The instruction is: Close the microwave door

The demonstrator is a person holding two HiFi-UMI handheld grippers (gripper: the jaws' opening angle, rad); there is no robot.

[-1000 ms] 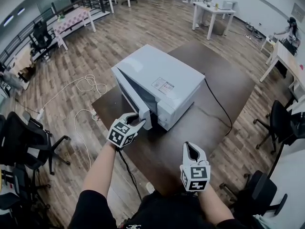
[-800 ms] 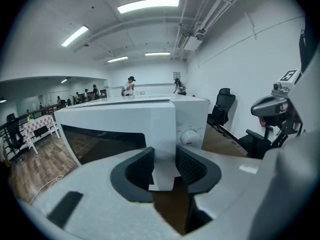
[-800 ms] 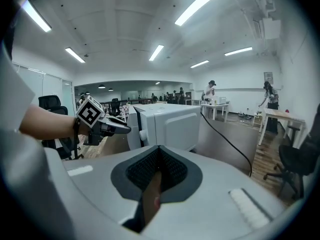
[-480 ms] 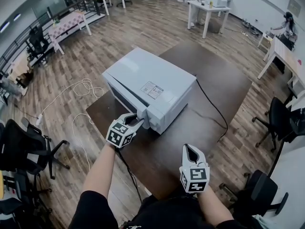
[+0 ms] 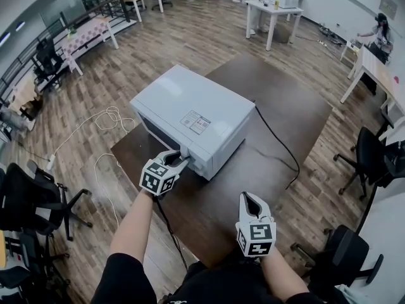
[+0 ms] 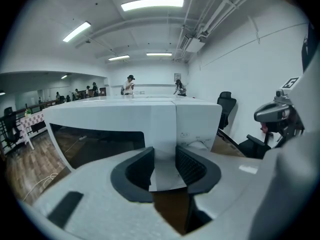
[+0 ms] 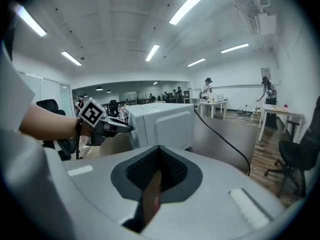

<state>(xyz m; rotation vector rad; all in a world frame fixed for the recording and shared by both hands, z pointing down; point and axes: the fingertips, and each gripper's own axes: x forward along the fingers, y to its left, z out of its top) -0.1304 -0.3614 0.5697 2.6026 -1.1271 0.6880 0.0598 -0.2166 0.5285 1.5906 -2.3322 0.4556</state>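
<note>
The white microwave stands on a dark brown table. Its door, with a dark window, lies almost flush against the body. My left gripper is at the door's free edge beside the control panel. In the left gripper view that white edge fills the gap between the pads, which press on it from both sides. My right gripper hovers over the table's near part, shut and holding nothing. In the right gripper view the microwave and the left gripper show at the left.
A black power cable runs from the microwave's back across the table to the right edge. White cables lie on the wooden floor at the left. Office chairs stand left and right of the table.
The door has swung from ajar to almost flush with the microwave body, and my left gripper has gone with its edge. My right gripper has hardly moved.
</note>
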